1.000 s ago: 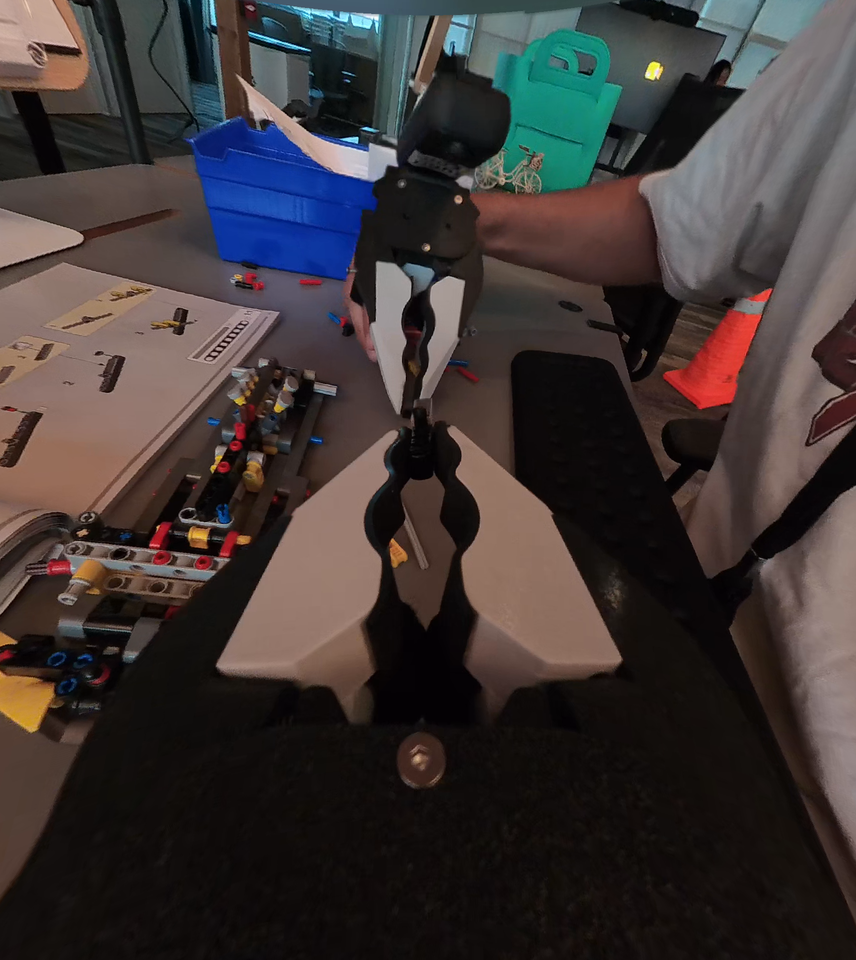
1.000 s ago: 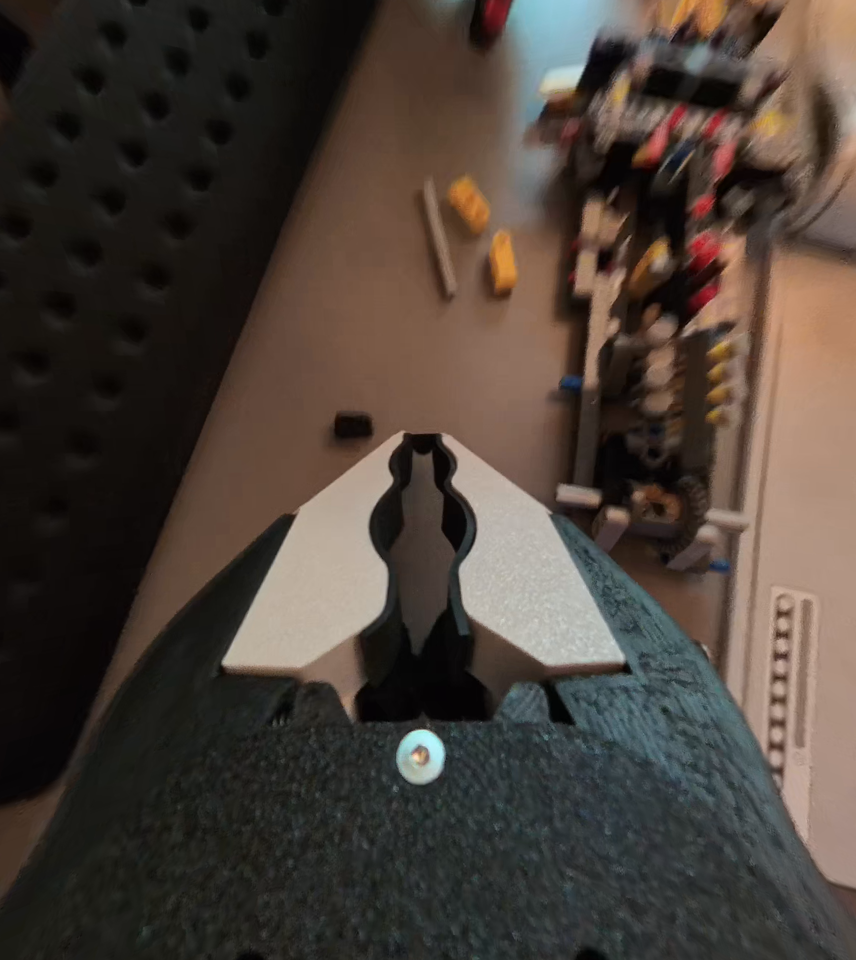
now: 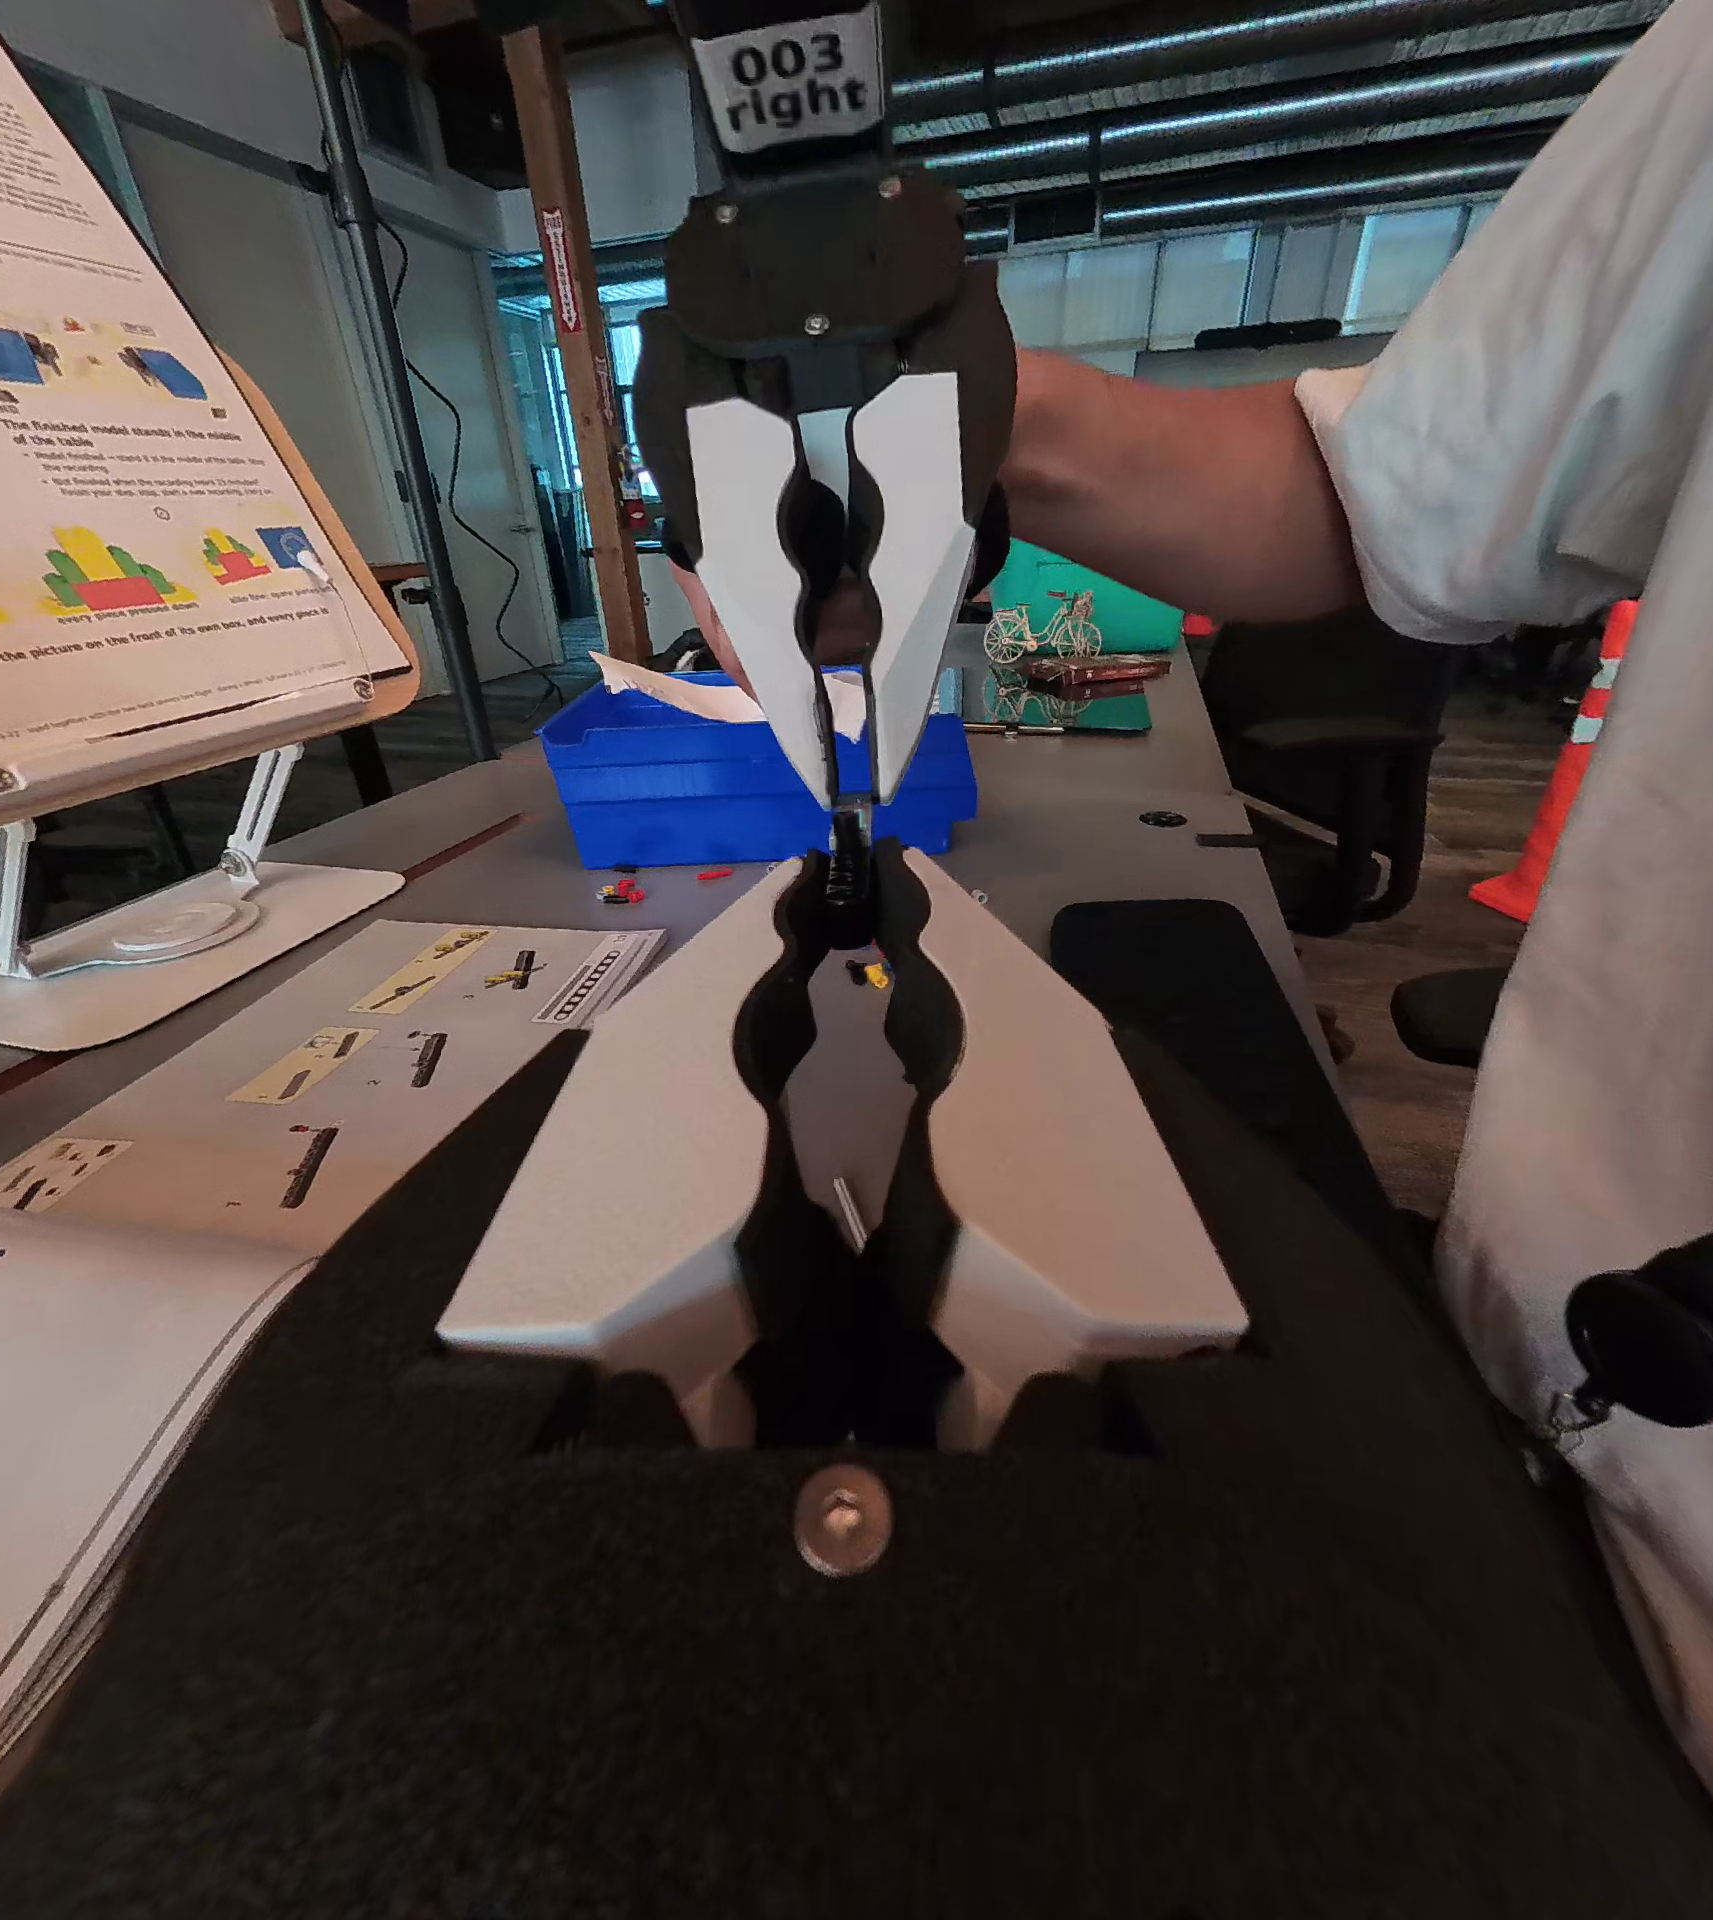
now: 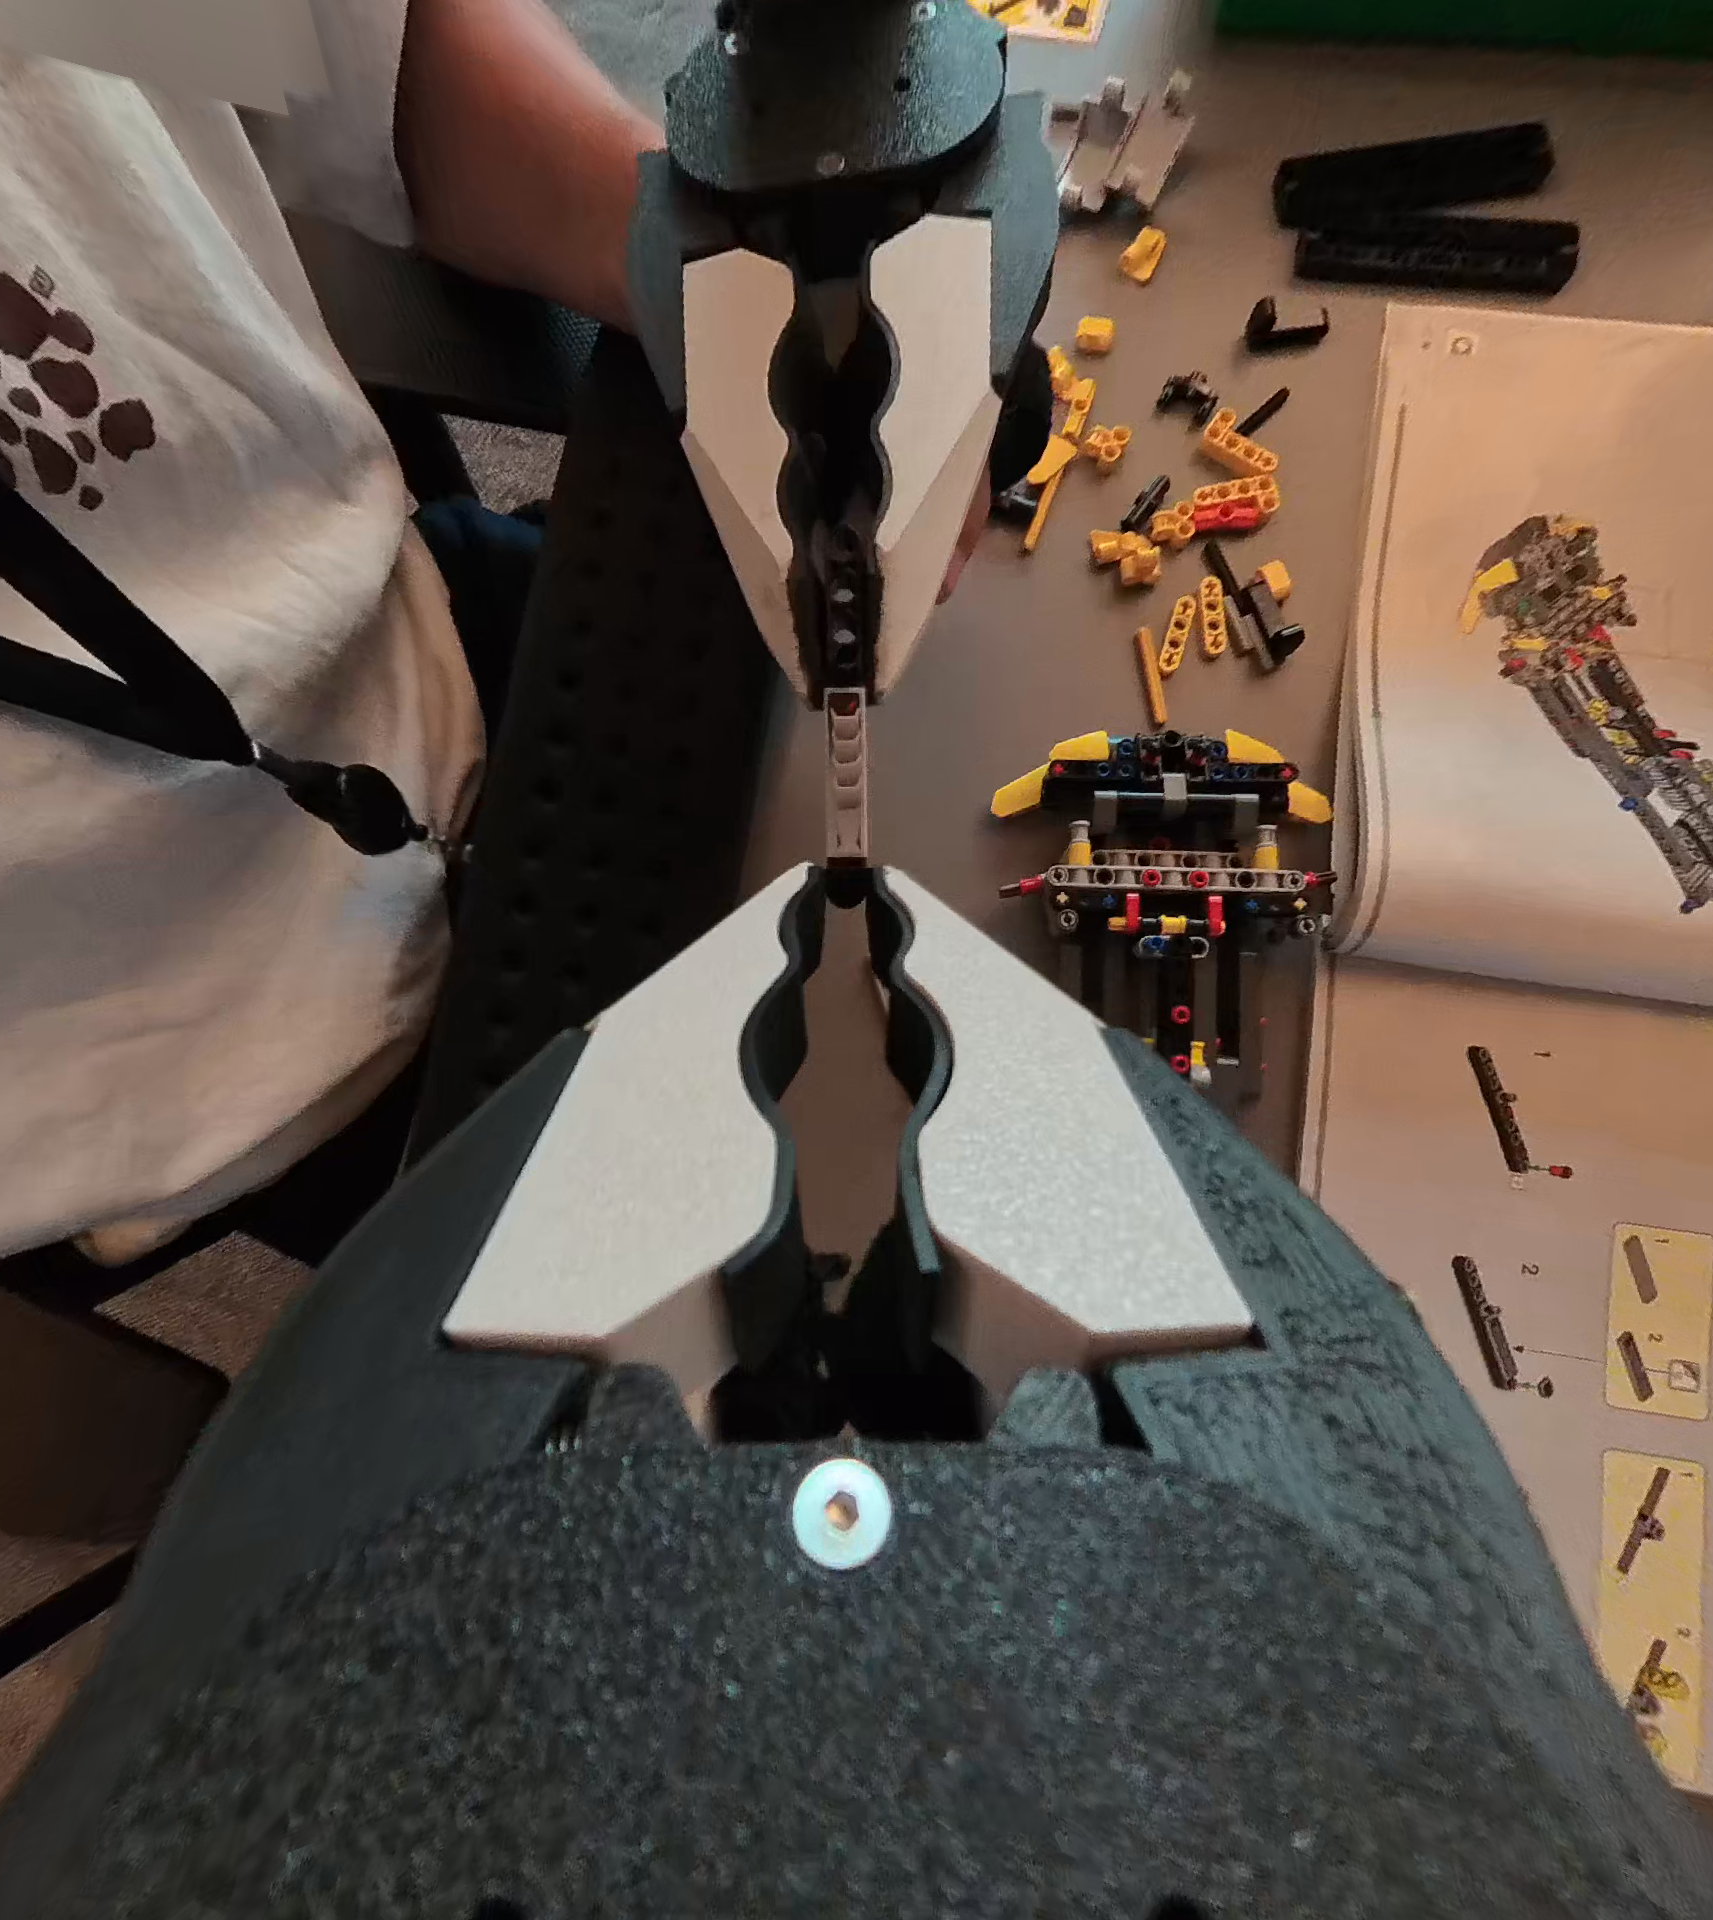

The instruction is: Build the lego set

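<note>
My left gripper [image 3: 847, 883] is shut on a black holed beam [image 4: 844, 613], held in the air above the table. A short grey beam [image 4: 847, 774] sticks out of the black beam's end in line with it. My right gripper [image 4: 844, 883] faces the left gripper [image 4: 844, 681] tip to tip and is shut on the grey beam's other end, where a small dark piece shows. In the left wrist view the right gripper [image 3: 847, 795] points down at my tips. The partly built black, grey and yellow model [image 4: 1164, 883] lies on the table to the right.
Loose yellow and black parts [image 4: 1174, 499] lie beyond the model. The open instruction booklet [image 4: 1579, 675] lies at the right. A black perforated mat [image 4: 623, 727] lies next to the person's white shirt [image 4: 156, 831]. A blue bin [image 3: 706, 779] and a document stand [image 3: 104, 416] stand farther back. Less than 4 cm separates the two grippers' tips.
Both grippers have risen off the table and tilted up. The right gripper now faces the left one head on, with the grey beam showing between their tips.
</note>
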